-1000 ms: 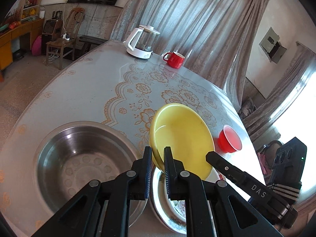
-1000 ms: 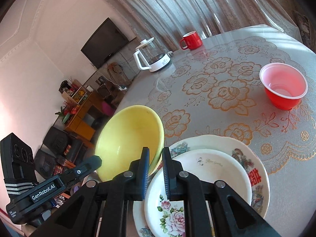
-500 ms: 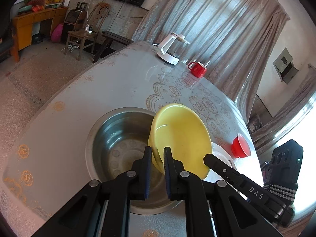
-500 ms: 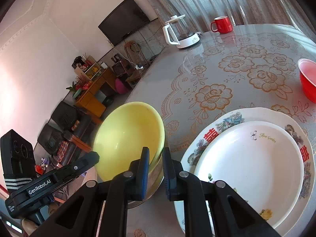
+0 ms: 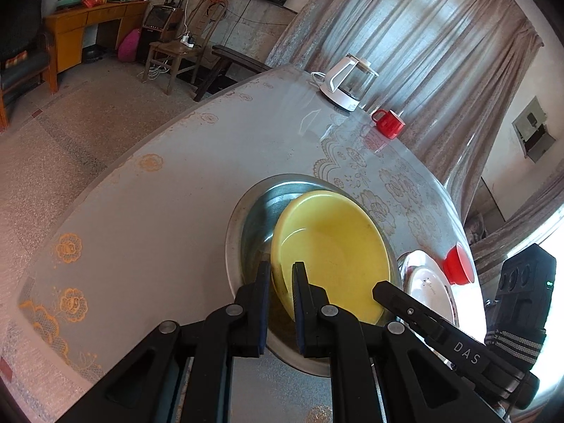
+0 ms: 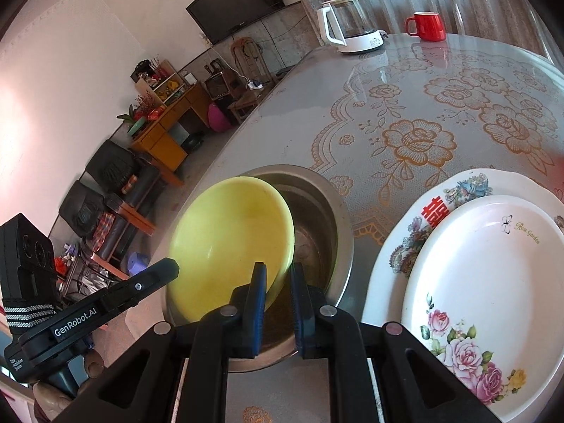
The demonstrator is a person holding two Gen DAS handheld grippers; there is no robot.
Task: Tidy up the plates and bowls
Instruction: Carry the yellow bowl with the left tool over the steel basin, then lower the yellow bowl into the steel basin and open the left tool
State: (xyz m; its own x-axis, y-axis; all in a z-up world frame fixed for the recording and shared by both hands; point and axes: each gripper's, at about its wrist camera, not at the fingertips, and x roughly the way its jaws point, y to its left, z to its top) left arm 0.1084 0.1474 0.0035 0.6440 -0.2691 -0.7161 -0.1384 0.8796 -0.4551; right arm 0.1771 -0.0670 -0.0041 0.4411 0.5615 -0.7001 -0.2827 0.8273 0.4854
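Both tools clamped on the yellow bowl (image 5: 331,257): left tool (image 5: 281,275) and right tool (image 6: 277,276) pinch opposite rim edges so it stays steady. Bowl hangs tilted over the steel basin (image 6: 317,211) on the surface (image 5: 169,211), mouth facing up toward me. Plates (image 6: 486,275) just beside.

Kettle (image 5: 347,84), red mug (image 5: 388,124), television (image 6: 237,12)

Grey curtains (image 5: 405,46), wooden desk (image 5: 88,24), speckled floor (image 5: 53,134).
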